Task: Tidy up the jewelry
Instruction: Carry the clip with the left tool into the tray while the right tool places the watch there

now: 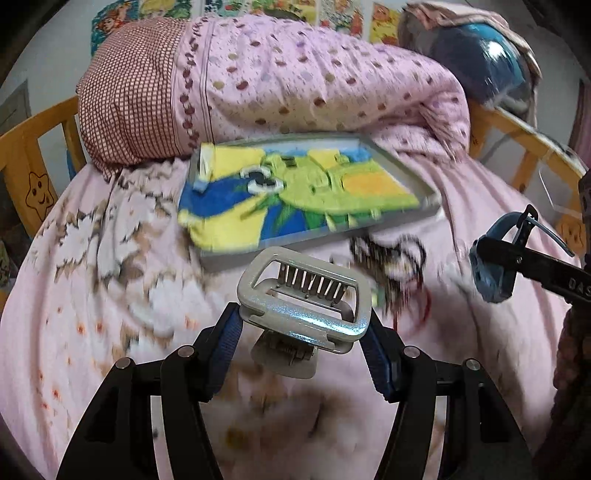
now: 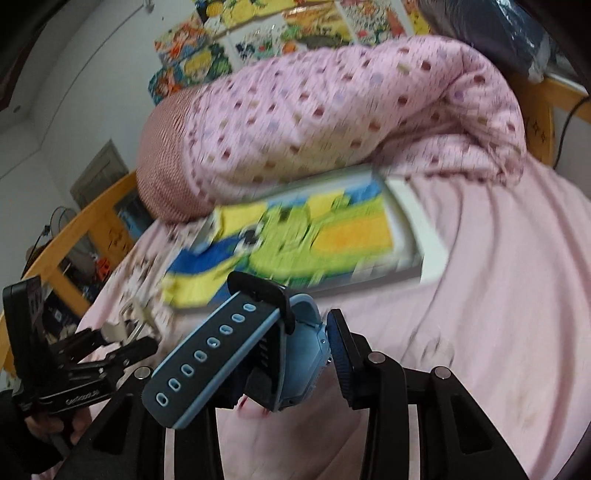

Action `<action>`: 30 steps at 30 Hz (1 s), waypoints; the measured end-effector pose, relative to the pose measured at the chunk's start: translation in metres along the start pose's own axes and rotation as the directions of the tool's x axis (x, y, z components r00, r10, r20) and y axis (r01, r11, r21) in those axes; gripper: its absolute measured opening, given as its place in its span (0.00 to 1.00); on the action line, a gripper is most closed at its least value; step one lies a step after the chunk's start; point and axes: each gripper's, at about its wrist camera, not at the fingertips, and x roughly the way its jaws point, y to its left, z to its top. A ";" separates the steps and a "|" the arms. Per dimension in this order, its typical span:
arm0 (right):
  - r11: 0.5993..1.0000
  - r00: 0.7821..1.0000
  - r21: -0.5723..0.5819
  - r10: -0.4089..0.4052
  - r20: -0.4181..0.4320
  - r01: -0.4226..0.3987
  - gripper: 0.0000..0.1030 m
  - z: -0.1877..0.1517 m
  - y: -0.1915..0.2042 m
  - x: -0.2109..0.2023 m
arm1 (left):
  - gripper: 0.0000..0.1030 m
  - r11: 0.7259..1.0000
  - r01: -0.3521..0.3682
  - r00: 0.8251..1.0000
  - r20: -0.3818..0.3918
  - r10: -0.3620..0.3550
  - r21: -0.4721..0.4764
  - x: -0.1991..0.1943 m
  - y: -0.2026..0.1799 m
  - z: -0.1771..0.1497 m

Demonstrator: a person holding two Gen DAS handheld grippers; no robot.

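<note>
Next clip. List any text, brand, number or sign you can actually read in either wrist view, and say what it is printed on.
"DAS": partial white lettering, cut off at the frame edge, on the right gripper arm.
White lettering on the left gripper body: too blurred to read.
Posters on the wall: cartoon pictures only, any text too blurred.
Hair claw clip, blue watch, tray: no readable text.

Ahead of the left gripper, the tray is blocking the way, with the rolled quilt rising behind it; open bed sheet is lying right of the right gripper.
</note>
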 end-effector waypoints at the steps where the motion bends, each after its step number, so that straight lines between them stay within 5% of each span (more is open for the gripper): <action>1: 1.000 1.000 -0.002 -0.001 0.012 0.001 0.36 0.007 -0.005 0.004 | 0.56 1.000 -0.004 1.000 0.005 0.004 -0.006 0.003 0.000 0.007; 12: 1.000 1.000 0.023 0.011 0.027 -0.011 0.36 0.047 -0.060 0.069 | 0.55 0.999 -0.028 0.999 -0.039 0.026 -0.043 0.066 -0.003 0.066; 30: 0.999 0.999 0.041 0.034 -0.011 -0.034 0.38 0.050 -0.080 0.109 | 0.56 0.989 -0.047 0.987 -0.161 0.025 -0.139 0.134 0.000 0.070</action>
